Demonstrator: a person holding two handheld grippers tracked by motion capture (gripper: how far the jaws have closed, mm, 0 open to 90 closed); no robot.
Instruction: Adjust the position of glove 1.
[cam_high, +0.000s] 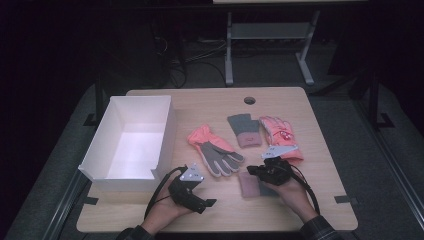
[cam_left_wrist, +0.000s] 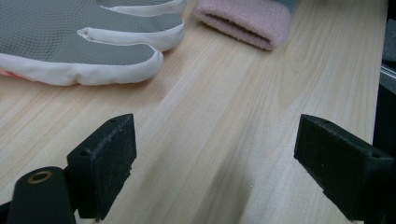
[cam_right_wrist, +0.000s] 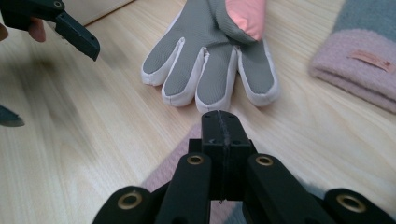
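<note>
Box (cam_high: 107, 165) empty so far; right hand-held gripper (cam_right_wrist: 219, 122) clamped on pink-cuffed mitten (cam_high: 248, 184), left hand-held gripper (cam_left_wrist: 212, 154) gaping, three gloves left.

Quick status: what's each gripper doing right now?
Left gripper: open, holding nothing, over bare table.
Right gripper: jaws shut, above the pink knit mitten; whether it grips it cannot be told.

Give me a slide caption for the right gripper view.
Right gripper shut above a pink knitted mitten, facing a grey-palmed glove on the wooden table.
</note>
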